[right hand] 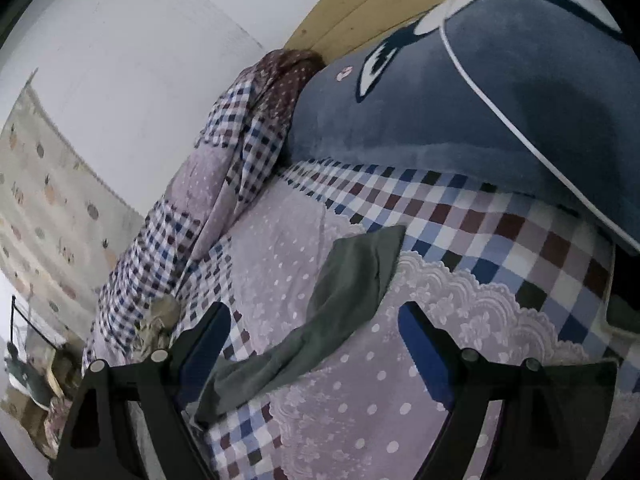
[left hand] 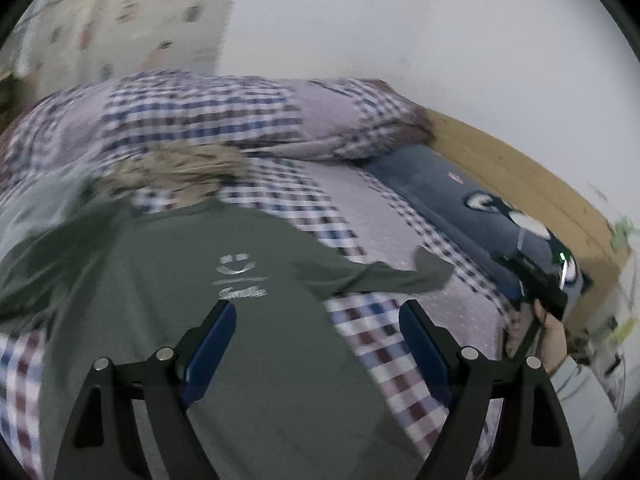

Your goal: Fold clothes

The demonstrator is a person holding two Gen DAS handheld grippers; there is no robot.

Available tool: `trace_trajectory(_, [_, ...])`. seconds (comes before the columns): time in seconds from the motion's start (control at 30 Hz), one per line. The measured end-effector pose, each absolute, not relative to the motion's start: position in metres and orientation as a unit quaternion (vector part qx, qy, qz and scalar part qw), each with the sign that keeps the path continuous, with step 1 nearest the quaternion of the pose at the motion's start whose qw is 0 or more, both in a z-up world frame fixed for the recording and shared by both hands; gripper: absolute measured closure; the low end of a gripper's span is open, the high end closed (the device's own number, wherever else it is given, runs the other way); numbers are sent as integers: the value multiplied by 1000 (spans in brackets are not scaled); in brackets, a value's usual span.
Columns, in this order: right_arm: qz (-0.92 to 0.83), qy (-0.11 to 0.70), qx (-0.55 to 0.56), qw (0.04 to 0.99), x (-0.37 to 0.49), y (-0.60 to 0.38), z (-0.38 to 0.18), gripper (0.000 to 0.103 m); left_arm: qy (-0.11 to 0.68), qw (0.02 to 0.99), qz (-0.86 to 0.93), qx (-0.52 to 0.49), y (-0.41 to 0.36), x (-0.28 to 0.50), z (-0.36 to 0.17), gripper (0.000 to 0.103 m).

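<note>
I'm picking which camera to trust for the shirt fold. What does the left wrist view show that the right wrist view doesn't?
Only the left wrist view shows the green shirt's body with its white chest print, the beige garment beyond it, and the right hand-held gripper off to the side in a hand.

Only the right wrist view shows the sleeve's cuff end close up and the bedspread's lace trim.

Both show that outstretched sleeve, the checked bedspread, the blue pillow, and open jaws holding nothing.

Green sleeve, probably, on bedspread
</note>
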State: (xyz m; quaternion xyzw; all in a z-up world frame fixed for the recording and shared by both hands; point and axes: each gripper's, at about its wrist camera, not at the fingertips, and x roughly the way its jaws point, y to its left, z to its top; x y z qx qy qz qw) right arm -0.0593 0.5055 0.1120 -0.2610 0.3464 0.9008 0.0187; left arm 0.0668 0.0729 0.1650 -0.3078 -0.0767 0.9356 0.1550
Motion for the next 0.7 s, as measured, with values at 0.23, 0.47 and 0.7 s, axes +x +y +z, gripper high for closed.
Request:
trace_trajectory(0.23, [889,373,-265,5,-60,523,102,14,-65,198,928,-309,150,24,166,16])
trace_trajectory(0.47, [904,279,-323,23,-69,509,101,14,-51,212,918,-331,214,-36,149,16])
trace_trajectory(0.7, [914,240,-327,27,-65,502,105,14,-36,194,915,-353,236,-94,131,16])
